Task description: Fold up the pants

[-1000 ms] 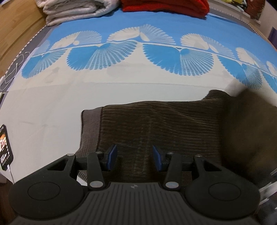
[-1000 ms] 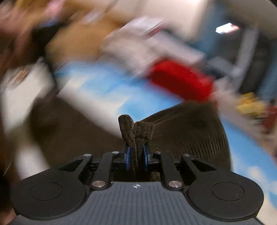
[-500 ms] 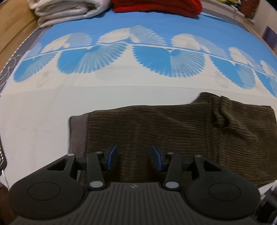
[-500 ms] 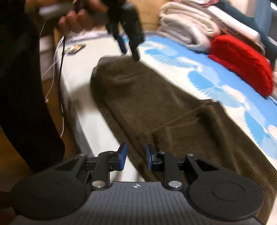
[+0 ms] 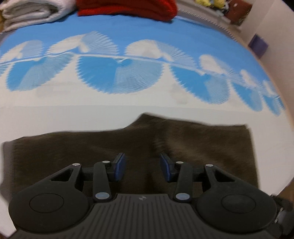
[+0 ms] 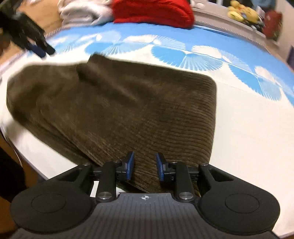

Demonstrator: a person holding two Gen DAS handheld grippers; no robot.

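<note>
Here, line by line:

Pants: brown corduroy pants [image 5: 183,147] lie flat, folded lengthwise, on the white near part of the bed [image 5: 73,114]; in the right wrist view the same pants [image 6: 128,110] stretch from 6 o'clock up toward 10 o'clock.

Left hand-held gripper: the left hand-held gripper [image 5: 142,168] hangs over the pants with its blue pads apart and closing; nothing is pinched between them, only the cloth lying beneath. From it the fabric spreads to 9 o'clock, 12 o'clock and 3 o'clock, and the pants' far edge runs across at 12 o'clock.

Right hand-held gripper: the right hand-held gripper [image 6: 145,169] is over the near edge of the pants, pads apart and opening, with nothing clamped. The ribbed cloth fills the gap behind the pads and reaches to 12 o'clock; the squared end of the pants lies toward 1 o'clock.

Other gripper seen: in the right wrist view the left hand-held gripper [image 6: 39,48] shows blurred at 10 o'clock, above the far end of the pants.

Bed: blue fan pattern at 12 o'clock in both views.

Stacked things: a red folded item [image 5: 126,8] and white folded bedding [image 5: 33,12] lie at the bed's far edge, well apart from the pants.
</note>
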